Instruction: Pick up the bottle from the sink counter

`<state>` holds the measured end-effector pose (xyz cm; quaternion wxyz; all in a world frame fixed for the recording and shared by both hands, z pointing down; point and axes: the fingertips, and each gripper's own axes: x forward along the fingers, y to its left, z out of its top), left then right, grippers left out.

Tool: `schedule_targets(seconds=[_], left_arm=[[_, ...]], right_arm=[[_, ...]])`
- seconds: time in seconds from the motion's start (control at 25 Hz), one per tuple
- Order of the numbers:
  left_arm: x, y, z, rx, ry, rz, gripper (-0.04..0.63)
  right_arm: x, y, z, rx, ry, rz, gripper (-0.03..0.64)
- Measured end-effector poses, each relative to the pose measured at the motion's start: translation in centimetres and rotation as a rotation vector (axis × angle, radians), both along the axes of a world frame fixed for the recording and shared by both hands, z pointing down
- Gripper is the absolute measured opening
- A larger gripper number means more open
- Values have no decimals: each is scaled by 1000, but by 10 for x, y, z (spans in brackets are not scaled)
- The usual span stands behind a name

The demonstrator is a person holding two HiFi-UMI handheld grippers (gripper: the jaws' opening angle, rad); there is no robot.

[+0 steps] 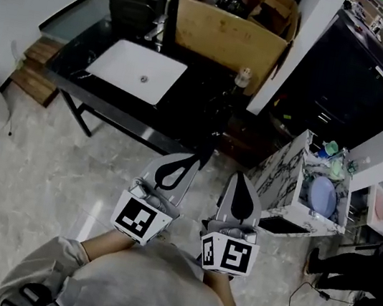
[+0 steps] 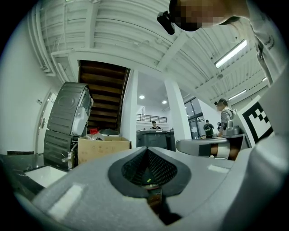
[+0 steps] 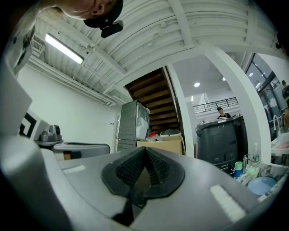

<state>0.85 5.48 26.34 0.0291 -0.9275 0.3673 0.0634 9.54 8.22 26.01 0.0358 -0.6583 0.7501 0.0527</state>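
Bottle [image 1: 243, 77]: on black table [image 1: 76, 58], rt of sink [image 1: 136, 70], beside cardboard box [image 1: 230, 28]. My left gripper [image 1: 203, 159] & right gripper [image 1: 239, 178]: jaws shut, empty, well short of it. Step: approach, I judge. Next: reach fwd, open jaws round bottle

Closed left gripper [image 2: 147, 151], cardboard box [image 2: 102, 147] beyond

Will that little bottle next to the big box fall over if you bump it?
Probably, yes. The bottle stands upright and looks small and narrow, so a sideways nudge might tip it. Being so small, it is likely light and easy to lift. The black counter looks smooth and shiny, so the bottle may slide when pushed.
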Motion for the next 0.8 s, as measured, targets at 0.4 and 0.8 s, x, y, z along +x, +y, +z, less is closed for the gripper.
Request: schedule_targets(seconds=[0.4,0.8], left_arm=[[5,-15,4,-7,-5,-8,2],[18,-77,6,-6,5,19,2]], right_arm=[[4,-12,4,-8,7,-15,-2],[14,-72,6,-5,19,-3,-2]])
